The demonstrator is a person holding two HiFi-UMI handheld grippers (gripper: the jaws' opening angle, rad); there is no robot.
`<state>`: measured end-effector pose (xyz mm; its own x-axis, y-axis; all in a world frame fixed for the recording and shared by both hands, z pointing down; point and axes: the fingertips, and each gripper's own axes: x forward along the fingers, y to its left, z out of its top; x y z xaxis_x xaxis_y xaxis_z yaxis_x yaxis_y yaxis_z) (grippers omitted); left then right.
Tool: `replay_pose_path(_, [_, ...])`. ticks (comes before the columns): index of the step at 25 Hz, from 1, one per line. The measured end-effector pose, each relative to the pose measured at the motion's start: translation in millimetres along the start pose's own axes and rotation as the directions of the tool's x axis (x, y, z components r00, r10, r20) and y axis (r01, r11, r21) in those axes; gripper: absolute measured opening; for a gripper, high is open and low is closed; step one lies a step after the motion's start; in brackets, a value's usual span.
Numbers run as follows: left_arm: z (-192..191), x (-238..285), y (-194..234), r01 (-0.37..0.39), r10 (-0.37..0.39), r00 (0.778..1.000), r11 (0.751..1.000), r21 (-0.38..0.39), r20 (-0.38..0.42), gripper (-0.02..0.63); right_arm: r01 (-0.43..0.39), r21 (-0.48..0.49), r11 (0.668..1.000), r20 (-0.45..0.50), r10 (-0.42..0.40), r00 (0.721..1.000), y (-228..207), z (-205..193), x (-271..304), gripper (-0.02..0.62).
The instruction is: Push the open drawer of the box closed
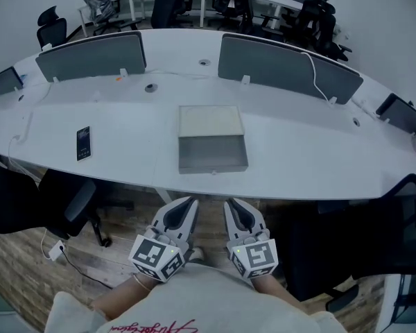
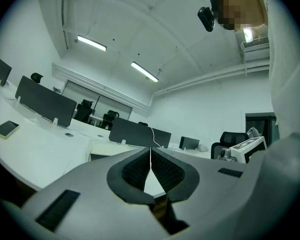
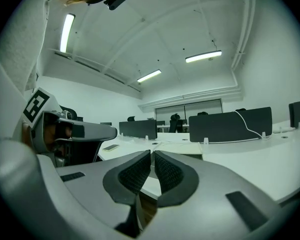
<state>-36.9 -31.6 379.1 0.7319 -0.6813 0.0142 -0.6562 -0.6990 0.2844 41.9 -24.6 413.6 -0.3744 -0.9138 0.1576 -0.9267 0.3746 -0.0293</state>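
Head view: pre-approach, left gripper and right gripper clenched empty, short of flat grey box; next, push grey metal drawer front in.

Left tongs, right tongs side by side, both closed, empty.

Phone on the white table, grey dividers behind, black chairs beyond.
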Motion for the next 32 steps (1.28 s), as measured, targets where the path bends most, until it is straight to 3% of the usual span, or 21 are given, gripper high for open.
replay_pose_path(17, [9,12,42,-0.022,0.022,1.0,1.0,-0.009,-0.011,0.018,0.065,0.041,0.997,-0.214,-0.055,0.975,-27,-74,85,0.026])
replay_pose_path(32, [20,-4,64,-0.085,0.086,0.996,0.996,-0.032,0.023,0.018,0.125,0.085,0.989,-0.313,-0.092,0.945,-47,-102,126,0.028])
